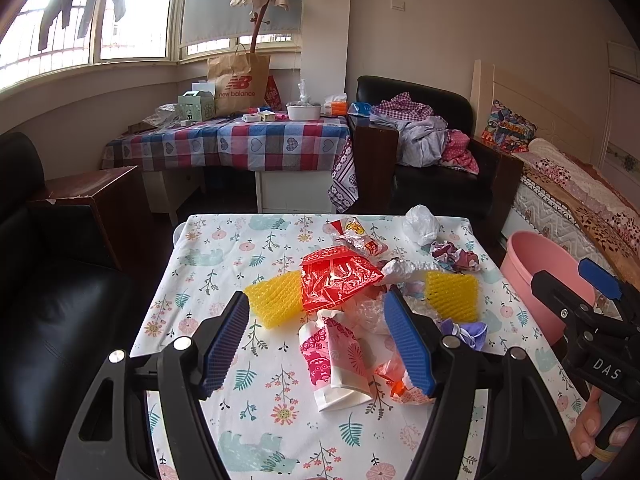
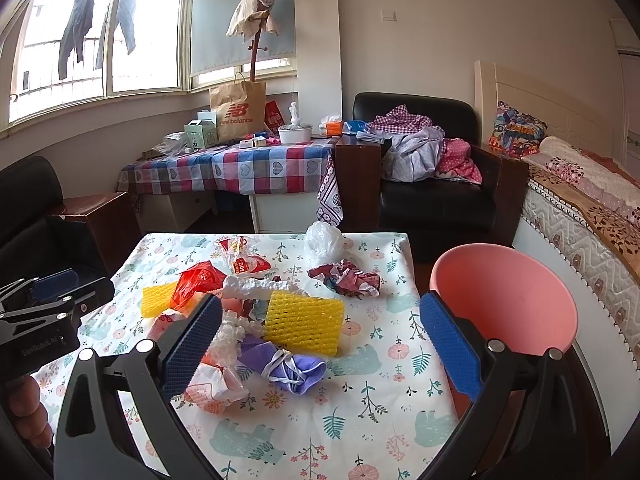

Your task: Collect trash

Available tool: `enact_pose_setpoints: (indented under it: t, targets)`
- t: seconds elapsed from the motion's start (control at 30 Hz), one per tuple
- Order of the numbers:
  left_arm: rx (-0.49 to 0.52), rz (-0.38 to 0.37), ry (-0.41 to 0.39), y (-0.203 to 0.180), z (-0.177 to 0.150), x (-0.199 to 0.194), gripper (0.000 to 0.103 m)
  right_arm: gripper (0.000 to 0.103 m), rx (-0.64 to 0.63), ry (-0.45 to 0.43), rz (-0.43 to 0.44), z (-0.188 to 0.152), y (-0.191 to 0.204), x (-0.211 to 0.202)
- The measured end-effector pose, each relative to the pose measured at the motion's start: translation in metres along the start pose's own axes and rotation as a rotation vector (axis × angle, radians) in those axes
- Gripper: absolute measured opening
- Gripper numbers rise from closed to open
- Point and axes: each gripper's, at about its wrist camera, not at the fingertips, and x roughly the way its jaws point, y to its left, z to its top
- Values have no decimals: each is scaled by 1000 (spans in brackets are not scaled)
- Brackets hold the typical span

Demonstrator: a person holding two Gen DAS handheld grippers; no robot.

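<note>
1. Evidently at the start of the clear-up, both tools hang above a floral-clothed table (image 2: 372, 420) strewn with trash; nothing looks collected yet.
2. Left gripper (image 1: 320, 340): jaws spread wide, gripping nothing, with a pink-and-white paper packet (image 1: 340, 360) directly ahead between its fingers, long axis running roughly along them.
3. Right gripper (image 2: 320, 344): likewise released and empty, a yellow foam net (image 2: 304, 324) and a crumpled purple mask (image 2: 292, 364) lying just ahead between its fingers.
4. Pink bin (image 2: 508, 300): stands off the table's right edge, just beside the right gripper, so that hand is nearer for any drop.
5. Red plastic bag (image 1: 336, 280), a second yellow net (image 1: 276, 298) and a white bag (image 2: 324, 240) lie farther up the pile, overlapping or touching.
6. Open cloth remains toward the near edge; the clutter leaves little spare room around each piece, and a neighbour may snag.
</note>
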Motion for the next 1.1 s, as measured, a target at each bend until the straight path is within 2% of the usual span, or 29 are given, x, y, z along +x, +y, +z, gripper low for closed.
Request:
enact_pose_setpoints:
  t: [1.1]
  targets:
    - [-1, -4, 2, 2, -1, 1, 69, 100, 5, -7, 0, 1, -3, -3]
